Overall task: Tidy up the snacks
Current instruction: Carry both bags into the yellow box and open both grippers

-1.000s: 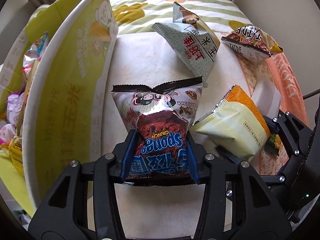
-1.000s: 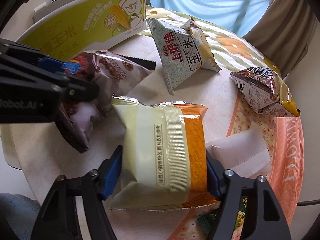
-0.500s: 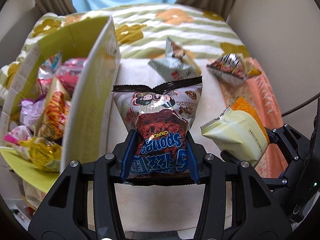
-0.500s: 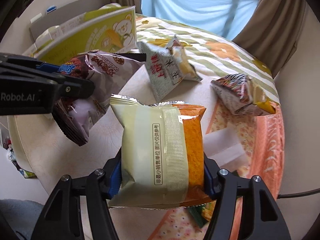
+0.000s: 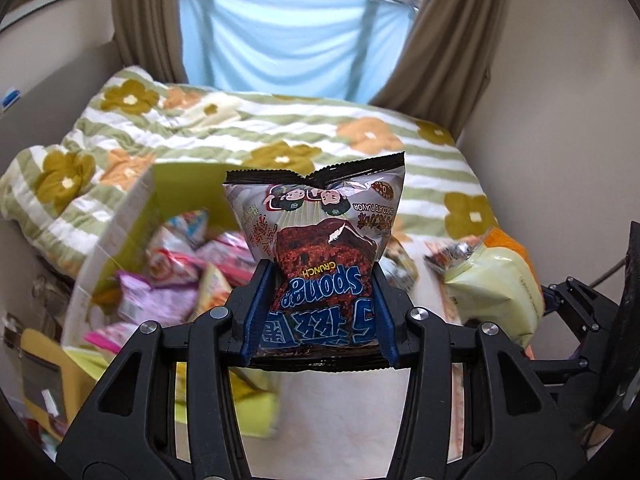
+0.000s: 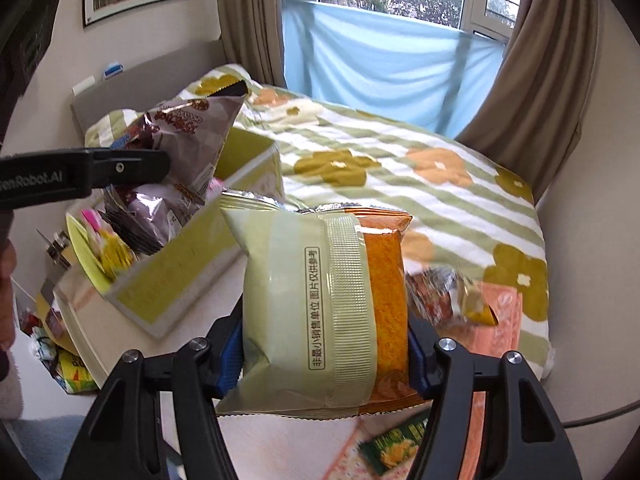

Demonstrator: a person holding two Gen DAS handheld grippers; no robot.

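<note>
Item 1: left gripper (image 5: 318,312); jaws closed on the lower end of the chocolate sponge-crunch bag (image 5: 320,248), held upright and upside down, clear of the tabletop (image 5: 340,420), poised just beside and above the open side of the yellow-green carton (image 6: 176,272).

Item 2: right gripper (image 6: 324,360); jaws closed across the width of the pale green and orange cake pack (image 6: 324,300), carried off the tabletop, to the right of the carton.

Item 3: carton; standing at the left edge of the tabletop, already holding a jumble of pink, purple and yellow packets (image 5: 176,276); free room inside appears limited, though blur hides the detail.

Item 4: a brown-and-yellow snack bag (image 6: 448,296) rests on the tabletop beyond the cake pack, not yet collected; a small green packet (image 6: 396,446) lies at the near edge.

Handling note, as judgement: the step is the deposit into the carton; carry the chocolate bag fully over the wall before opening, so it does not catch the cardboard rim; lower it into a gap among the packets, not onto the heap; release only when the bag is supported; bring the cake pack in afterwards, keeping the two grippers from crossing; light squeeze only, since both packs are air-filled and crushable.
</note>
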